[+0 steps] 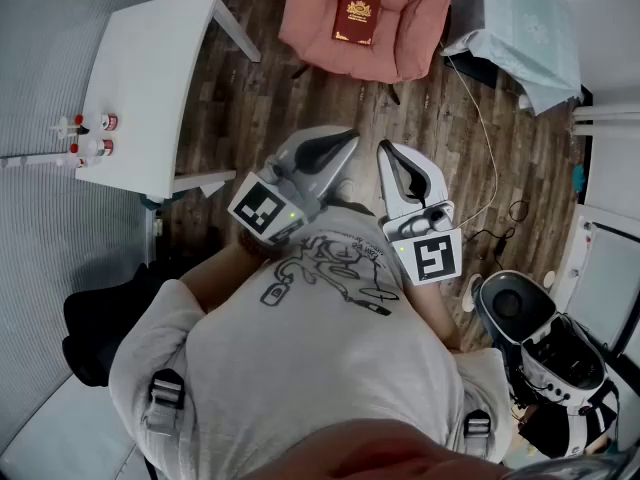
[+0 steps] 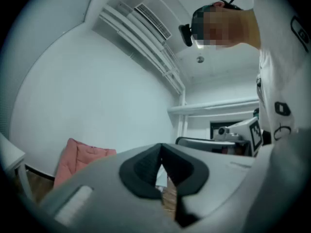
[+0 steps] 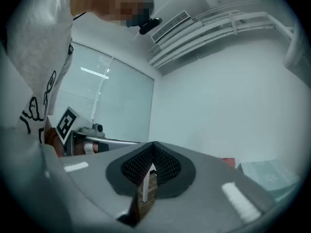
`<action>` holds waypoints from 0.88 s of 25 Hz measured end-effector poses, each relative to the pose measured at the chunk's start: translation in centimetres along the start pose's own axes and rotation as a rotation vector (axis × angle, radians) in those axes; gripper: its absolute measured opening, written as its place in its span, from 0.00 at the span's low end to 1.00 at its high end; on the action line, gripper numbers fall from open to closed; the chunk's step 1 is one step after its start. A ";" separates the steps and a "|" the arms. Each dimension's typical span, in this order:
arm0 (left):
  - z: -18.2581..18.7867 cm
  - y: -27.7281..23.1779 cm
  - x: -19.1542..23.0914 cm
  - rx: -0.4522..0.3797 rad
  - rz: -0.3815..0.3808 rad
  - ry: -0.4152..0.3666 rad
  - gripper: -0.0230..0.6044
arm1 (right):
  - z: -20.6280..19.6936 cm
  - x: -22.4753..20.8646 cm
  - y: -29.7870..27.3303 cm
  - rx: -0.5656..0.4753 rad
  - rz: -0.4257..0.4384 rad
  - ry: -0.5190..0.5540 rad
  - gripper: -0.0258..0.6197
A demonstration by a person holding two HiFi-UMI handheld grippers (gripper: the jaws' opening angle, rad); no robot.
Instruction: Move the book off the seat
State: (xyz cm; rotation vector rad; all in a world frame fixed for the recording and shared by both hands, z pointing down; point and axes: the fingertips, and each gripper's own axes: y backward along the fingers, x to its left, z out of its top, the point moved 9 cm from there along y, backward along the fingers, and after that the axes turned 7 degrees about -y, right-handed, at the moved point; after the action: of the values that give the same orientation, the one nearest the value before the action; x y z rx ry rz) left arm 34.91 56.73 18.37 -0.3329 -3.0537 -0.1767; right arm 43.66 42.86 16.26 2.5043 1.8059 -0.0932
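A dark red book point(image 1: 357, 16) with gold print lies flat on the pink cushioned seat point(image 1: 310, 23) at the top of the head view. My left gripper point(image 1: 350, 138) and right gripper point(image 1: 383, 149) are held close to the person's chest, well short of the seat, both shut with nothing between the jaws. In the left gripper view the jaws point(image 2: 161, 152) meet at their tips and the pink seat point(image 2: 80, 157) shows low at the left. In the right gripper view the jaws point(image 3: 153, 149) also meet, pointing up at the wall.
A white table point(image 1: 150, 78) with small red-capped bottles point(image 1: 95, 136) stands at the left. A pale green cloth-covered piece point(image 1: 530, 28) is right of the seat. A cable point(image 1: 480, 128) runs over the wood floor, and a black-and-white appliance point(image 1: 545, 333) sits at lower right.
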 end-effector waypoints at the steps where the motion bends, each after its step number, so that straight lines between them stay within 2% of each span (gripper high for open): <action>1: -0.1 -0.2 0.1 -0.003 0.000 0.001 0.04 | 0.0 -0.2 -0.2 -0.006 0.002 0.000 0.05; 9: 0.0 -0.4 1.4 -0.010 0.002 0.014 0.04 | -0.3 -0.4 -1.7 0.006 -0.002 -0.002 0.05; 13: -0.3 -0.3 1.8 -0.002 0.004 0.014 0.04 | -0.5 -0.7 -1.9 -0.008 -0.008 -0.041 0.05; 18: -0.6 -0.5 1.9 0.006 0.009 -0.002 0.04 | -0.6 -1.2 -2.0 -0.026 0.048 -0.025 0.05; 22: -0.9 -1.2 1.7 0.025 0.032 0.004 0.04 | -0.7 -2.3 -1.7 -0.005 0.021 -0.048 0.05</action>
State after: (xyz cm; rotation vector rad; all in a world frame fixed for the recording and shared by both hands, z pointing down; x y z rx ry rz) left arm 33.04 55.78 19.29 -0.3791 -3.0418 -0.1370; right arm 41.34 41.28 17.17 2.4951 1.7589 -0.1461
